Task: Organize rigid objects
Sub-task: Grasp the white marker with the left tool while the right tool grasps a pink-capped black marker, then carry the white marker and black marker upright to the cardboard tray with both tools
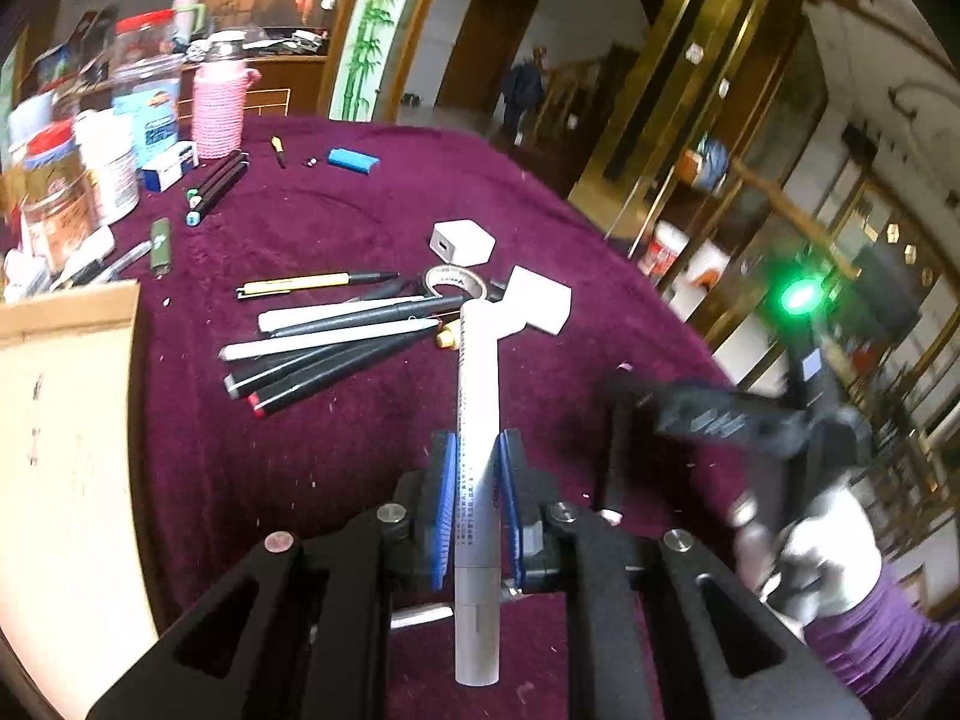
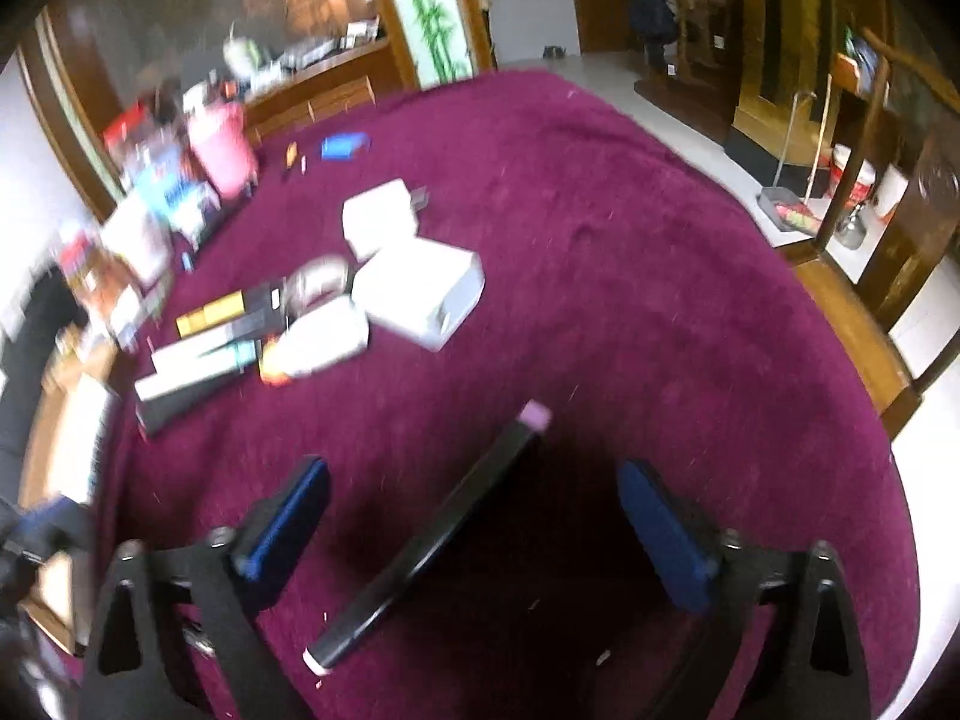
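My left gripper [image 1: 477, 450] is shut on a white marker [image 1: 478, 384], which stands up between the blue pads above the maroon tablecloth [image 1: 336, 210]. Beyond it lies a pile of pens and markers [image 1: 336, 342] beside a tape roll [image 1: 456, 283] and two white chargers [image 1: 463, 243]. My right gripper [image 2: 474, 471] is open over a black marker with a pink end [image 2: 432, 540]. That marker lies on the cloth between the fingers, clear of both pads. The same pile [image 2: 210, 348] and the chargers [image 2: 420, 294] show blurred in the right wrist view.
Jars and bottles [image 1: 108, 168] crowd the table's far left, with a pink-wrapped bottle [image 1: 219, 108] and a blue box [image 1: 354, 159] behind. A cardboard box [image 1: 66, 420] stands at the left. A gloved hand [image 1: 828, 552] holds the right gripper. The table's edge curves off to the right.
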The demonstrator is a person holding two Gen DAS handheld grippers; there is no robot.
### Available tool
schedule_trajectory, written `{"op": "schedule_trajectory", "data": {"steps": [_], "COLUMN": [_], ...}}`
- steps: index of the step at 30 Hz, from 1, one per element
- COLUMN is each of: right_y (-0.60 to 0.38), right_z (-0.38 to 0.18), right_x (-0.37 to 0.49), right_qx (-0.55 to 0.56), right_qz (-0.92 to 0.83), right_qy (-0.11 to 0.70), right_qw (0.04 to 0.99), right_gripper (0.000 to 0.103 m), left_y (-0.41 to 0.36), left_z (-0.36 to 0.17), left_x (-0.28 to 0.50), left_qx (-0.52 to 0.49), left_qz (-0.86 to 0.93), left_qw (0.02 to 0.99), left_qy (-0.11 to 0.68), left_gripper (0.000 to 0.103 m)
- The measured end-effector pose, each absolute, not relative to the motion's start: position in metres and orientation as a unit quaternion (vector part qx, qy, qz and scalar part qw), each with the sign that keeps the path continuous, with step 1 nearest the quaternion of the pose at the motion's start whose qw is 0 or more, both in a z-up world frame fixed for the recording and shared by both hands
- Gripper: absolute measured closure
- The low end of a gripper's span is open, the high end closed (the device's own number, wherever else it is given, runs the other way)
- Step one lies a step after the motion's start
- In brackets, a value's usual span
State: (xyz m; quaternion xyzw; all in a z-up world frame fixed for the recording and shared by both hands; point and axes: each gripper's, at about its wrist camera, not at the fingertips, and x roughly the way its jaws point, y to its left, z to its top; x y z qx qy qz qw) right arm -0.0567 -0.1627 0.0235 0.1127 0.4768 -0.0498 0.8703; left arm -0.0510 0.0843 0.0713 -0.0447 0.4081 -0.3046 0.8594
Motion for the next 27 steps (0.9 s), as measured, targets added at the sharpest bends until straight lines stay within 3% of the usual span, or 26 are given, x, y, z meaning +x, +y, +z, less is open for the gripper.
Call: {"op": "schedule_trajectory", "data": {"steps": [1,5,7,9,19,27], "right_y": [-0.153,-0.135,-0.138,-0.144,-0.141,-0.054], "right_z": [0.017,0.012,0.014,0.016,0.049,0.088], "right_x": [-0.055,-0.056,-0.057,-0.059,-0.083,-0.044], "right_qx": [0.103,0.048,0.055,0.070,0.205,0.249], "right_qz": [-0.052,-0.085,-0.078,-0.069,0.084,0.231], "right_qy": [0.489,0.483,0.478,0.482,0.446,0.453], "right_qw": [0.865,0.870,0.873,0.870,0.867,0.824], "right_gripper": [0.026,0.041,0.077,0.087,0.087,0.087], "left_y": [0.089,0.113,0.127,0.145,0.225,0.260], "left_z": [0.074,0.079,0.082,0.086,0.087,0.080], "left_x": [-0.054,-0.068,-0.074,-0.078,-0.083,-0.046], "left_qx": [-0.051,-0.067,-0.080,-0.095,-0.153,-0.170], "left_qz": [-0.304,-0.295,-0.290,-0.281,-0.223,-0.171], "left_qw": [0.860,0.866,0.869,0.873,0.886,0.879], "left_qy": [0.407,0.399,0.392,0.387,0.377,0.411], "left_gripper": [0.089,0.089,0.089,0.089,0.089,0.089]}}
